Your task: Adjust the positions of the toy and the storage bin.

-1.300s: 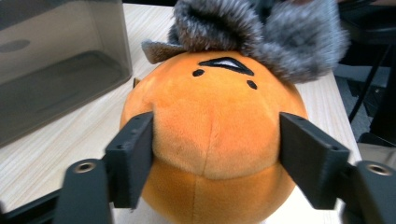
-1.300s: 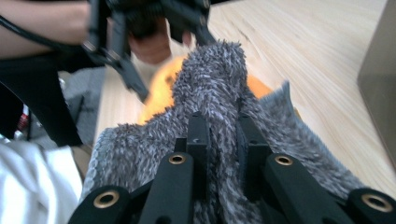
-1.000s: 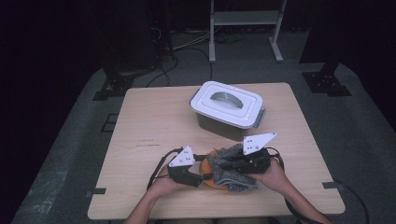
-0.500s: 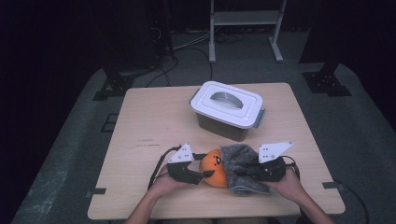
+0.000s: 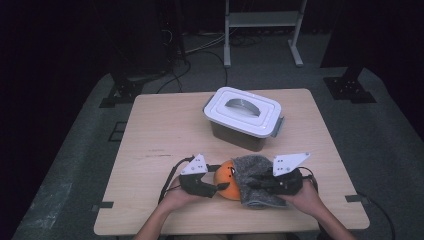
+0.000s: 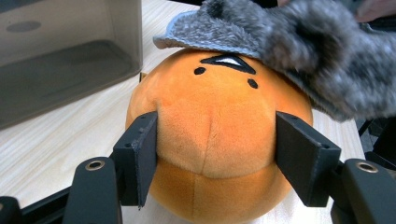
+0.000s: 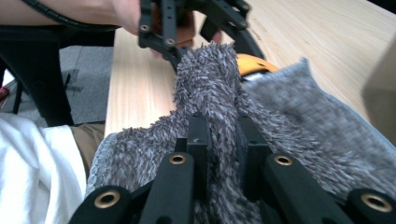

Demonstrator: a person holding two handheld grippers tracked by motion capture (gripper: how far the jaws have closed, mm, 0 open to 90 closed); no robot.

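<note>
One lidded box (image 5: 244, 118), contents unseen

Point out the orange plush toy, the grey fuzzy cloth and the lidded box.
orange plush toy (image 6: 212, 140): left gripper view, its bare front.
grey fuzzy cloth (image 5: 250, 172): high view, its flat middle.
lidded box (image 5: 243, 108): high view, the lid's handle.

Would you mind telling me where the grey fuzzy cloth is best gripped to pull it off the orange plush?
Grip a raised fold of the grey fuzzy cloth on its far side from the orange plush, coming in level along the table, as the right gripper does: the pile bunches into a ridge thin enough for the jaws. The left gripper steadies the plush.
</note>
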